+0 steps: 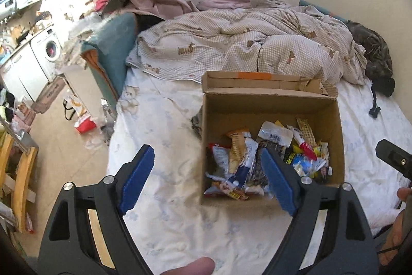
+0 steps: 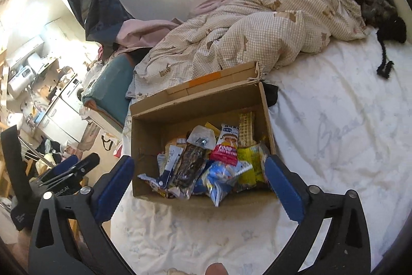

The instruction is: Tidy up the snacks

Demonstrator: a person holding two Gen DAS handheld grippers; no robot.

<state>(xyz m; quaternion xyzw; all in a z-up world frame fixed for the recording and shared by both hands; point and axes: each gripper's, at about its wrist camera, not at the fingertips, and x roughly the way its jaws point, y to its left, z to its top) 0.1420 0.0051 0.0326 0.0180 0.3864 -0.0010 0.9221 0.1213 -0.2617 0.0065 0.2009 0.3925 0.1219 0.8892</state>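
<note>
While both tools [image 1: 206,179] [image 2: 199,184] gape, box [image 2: 144,141] faces up, snacks [image 2: 206,161] jumbled.

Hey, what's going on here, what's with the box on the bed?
A person is holding a two-finger gripper in each hand over a bed. An open cardboard box sits on the white sheet, with a jumble of snack packets piled in its bottom. The left gripper and the right gripper are both open and hold nothing, poised near the front of the box. A checked quilt is bunched up behind it. No packet has been picked up at this moment.
</note>
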